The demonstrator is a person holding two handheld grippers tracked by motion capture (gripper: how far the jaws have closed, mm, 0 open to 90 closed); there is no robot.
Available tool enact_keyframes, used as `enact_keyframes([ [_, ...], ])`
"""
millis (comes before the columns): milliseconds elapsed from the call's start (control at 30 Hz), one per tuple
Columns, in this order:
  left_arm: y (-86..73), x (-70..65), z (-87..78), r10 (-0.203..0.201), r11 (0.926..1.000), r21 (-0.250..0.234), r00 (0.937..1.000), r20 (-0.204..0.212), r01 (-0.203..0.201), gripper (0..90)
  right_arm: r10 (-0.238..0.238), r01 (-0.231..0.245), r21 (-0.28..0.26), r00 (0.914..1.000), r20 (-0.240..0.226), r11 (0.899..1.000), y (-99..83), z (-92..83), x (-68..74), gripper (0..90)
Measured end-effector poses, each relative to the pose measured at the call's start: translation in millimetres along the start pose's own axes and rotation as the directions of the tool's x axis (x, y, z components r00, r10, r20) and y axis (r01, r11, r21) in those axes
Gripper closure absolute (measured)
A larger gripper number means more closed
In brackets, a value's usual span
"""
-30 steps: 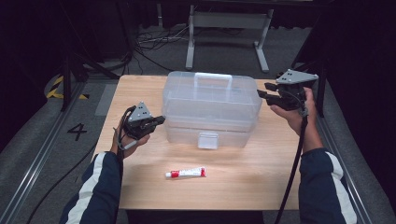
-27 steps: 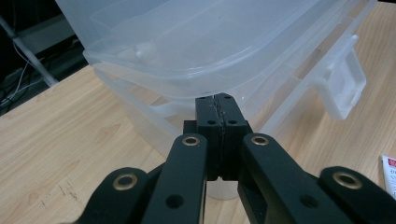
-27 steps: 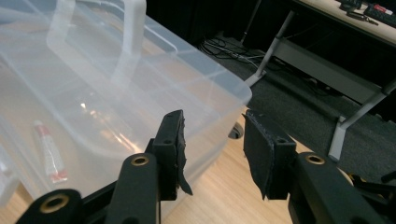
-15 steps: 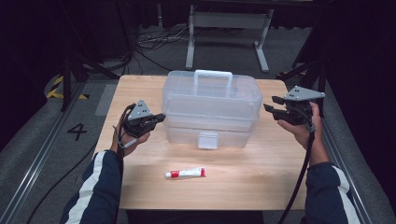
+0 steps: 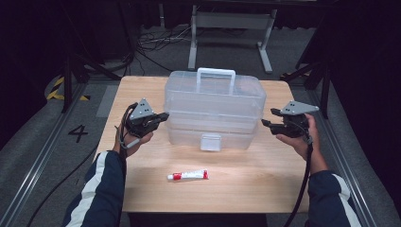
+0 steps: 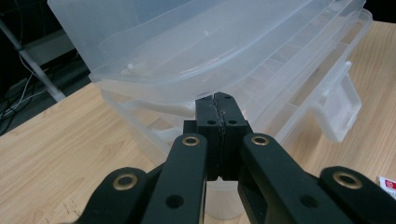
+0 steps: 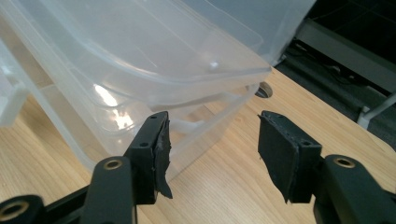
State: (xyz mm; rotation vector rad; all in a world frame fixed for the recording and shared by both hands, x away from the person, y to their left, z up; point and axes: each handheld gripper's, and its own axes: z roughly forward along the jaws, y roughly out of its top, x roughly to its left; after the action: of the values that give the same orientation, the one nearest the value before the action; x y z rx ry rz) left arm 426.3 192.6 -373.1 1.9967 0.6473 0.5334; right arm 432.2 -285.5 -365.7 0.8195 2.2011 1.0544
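From the high view, a clear plastic storage box [image 5: 213, 111] with a white carry handle [image 5: 216, 75] and a front latch [image 5: 210, 141] sits on a wooden table [image 5: 255, 179]. The left gripper [image 5: 160, 117] is held just beside the box's left end, its tips pointing at the wall. The right gripper [image 5: 267, 124] is held just beside the box's right end, pointing back toward it. In front of the box, nearer the person and between the two grippers, a small white and red tube [image 5: 188, 176] lies flat on the table.

In the left gripper view, the left gripper [image 6: 220, 103] has its jaws pressed together with nothing between them. The tips sit right under the box's [image 6: 261, 60] overhanging upper rim, close to the wall; contact cannot be told.

In the right gripper view, the right gripper [image 7: 212, 140] has its jaws apart, having just been opening, and the gap between them is empty. The box's [image 7: 130, 70] corner lies just ahead and to the left jaw's side, with bare table under the gap.
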Motion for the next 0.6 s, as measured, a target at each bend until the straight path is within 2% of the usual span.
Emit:
enact_keyframes([
  [200,1.0,-1.0,1.1,0.0,1.0,0.001,1.0,0.001,0.0,90.0,-0.002,0.003,-0.069,0.9999,0.013,0.998,1.0,6.5,5.4,46.2],
  [400,2.3,-1.5,0.7,0.002,1.0,-0.005,1.0,-0.001,-0.002,90.0,-0.013,0.016,-0.112,0.9994,0.033,0.994,0.6,10.3,9.9,51.4],
  [600,3.1,-3.8,-6.0,0.009,0.9999,-0.012,1.0,0.0,-0.009,86.1,-0.031,0.044,-0.168,0.9966,0.077,0.985,-0.3,11.3,13.7,56.6],
])
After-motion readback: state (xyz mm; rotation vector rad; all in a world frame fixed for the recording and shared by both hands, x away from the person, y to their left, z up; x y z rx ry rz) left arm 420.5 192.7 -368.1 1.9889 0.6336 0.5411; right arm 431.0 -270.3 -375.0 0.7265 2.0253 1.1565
